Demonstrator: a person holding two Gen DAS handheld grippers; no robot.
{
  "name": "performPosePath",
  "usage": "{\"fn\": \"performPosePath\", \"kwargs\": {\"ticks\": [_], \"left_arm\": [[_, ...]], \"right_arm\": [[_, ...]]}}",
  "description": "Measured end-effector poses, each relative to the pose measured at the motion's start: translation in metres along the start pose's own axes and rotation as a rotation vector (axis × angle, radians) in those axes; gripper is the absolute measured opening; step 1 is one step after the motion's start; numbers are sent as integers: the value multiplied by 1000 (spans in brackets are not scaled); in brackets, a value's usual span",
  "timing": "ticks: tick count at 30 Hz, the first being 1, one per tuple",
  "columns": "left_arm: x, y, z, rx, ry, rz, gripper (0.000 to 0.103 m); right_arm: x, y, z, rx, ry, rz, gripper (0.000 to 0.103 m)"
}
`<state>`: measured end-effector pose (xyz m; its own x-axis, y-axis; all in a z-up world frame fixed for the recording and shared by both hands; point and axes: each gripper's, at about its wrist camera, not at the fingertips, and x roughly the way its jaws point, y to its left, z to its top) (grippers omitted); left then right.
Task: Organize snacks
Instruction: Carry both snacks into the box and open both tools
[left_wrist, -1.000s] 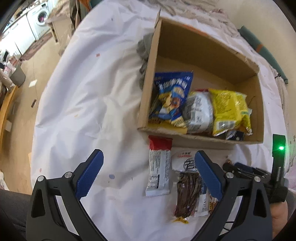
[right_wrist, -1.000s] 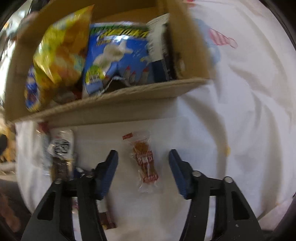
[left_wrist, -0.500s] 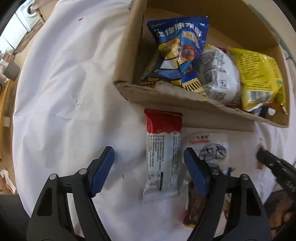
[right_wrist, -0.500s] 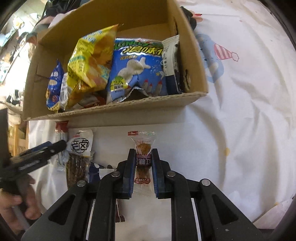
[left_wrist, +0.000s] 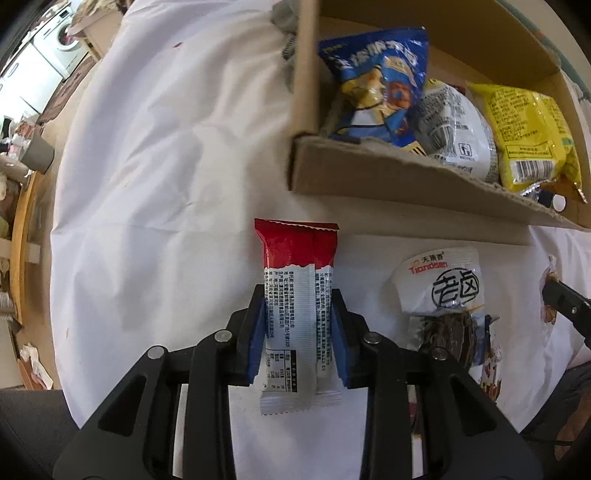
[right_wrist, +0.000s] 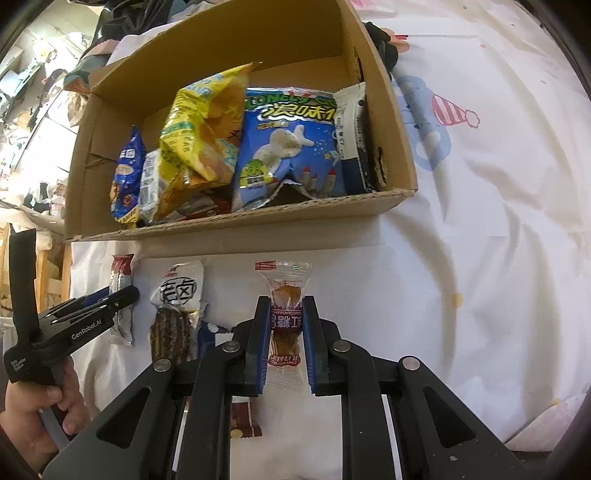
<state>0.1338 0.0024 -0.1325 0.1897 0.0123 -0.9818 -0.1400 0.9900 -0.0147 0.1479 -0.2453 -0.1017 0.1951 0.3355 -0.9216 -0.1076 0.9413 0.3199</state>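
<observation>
**Both jaws closed on snacks in front of the box**

My left gripper (left_wrist: 298, 328) has its jaws pressed against the two long sides of a red and white snack bar (left_wrist: 297, 306), which lies flat on the white cloth (left_wrist: 166, 184) covering the desk. The bar's red end points toward the cardboard box (left_wrist: 369, 177), just short of its near wall. To the right of the bar lies a white pouch with dark strips (left_wrist: 441, 295), its lower half showing brown contents; it sits near the bar but apart from it.

My right gripper (right_wrist: 284, 339) has its jaws closed narrow on a small clear candy packet (right_wrist: 284, 317) with an orange-brown piece inside. The packet also lies in front of the box's near wall. Whether it is lifted off the cloth or resting on it I cannot tell from this angle.

Inside the box stand several bags, leaning against each other: a blue chip bag (left_wrist: 380, 81) at the left end, a white and grey packet (left_wrist: 454, 129) beside it, and a yellow bag (left_wrist: 524, 136) next along. From my right side I also see a blue bag with a white rabbit (right_wrist: 291, 144) toward the right end of the box, with a thin dark and white packet (right_wrist: 352, 129) wedged between it and the right wall
</observation>
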Motion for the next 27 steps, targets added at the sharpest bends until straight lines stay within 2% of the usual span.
{"fn": "performPosePath", "kwargs": {"ticks": [7, 8, 10, 11, 17, 20, 23, 25, 27], "left_arm": [[-9, 6, 2, -68, -22, 21, 28], [-11, 12, 1, -96, -16, 4, 28], [-12, 28, -8, -228, 49, -108, 28], [-15, 32, -11, -262, 53, -132, 28], [-66, 30, -14, -243, -121, -94, 28], [-100, 21, 4, -191, -244, -63, 28], [-128, 28, 24, -141, -343, -54, 28], [-139, 28, 35, -120, -381, -60, 28], [-145, 23, 50, -103, -392, -103, 28]], "right_arm": [[-2, 19, -8, -71, 8, 55, 17], [-4, 22, -9, -79, 10, 73, 17], [-7, 30, -12, -106, 12, 124, 17], [-9, 33, -14, -122, 7, 140, 17], [-38, 51, -13, -192, -111, 262, 17], [-61, 49, -9, -184, -211, 320, 17], [-78, 40, -2, -158, -295, 359, 17], [-88, 33, 5, -130, -348, 383, 17], [-95, 27, 14, -123, -364, 439, 17]]}}
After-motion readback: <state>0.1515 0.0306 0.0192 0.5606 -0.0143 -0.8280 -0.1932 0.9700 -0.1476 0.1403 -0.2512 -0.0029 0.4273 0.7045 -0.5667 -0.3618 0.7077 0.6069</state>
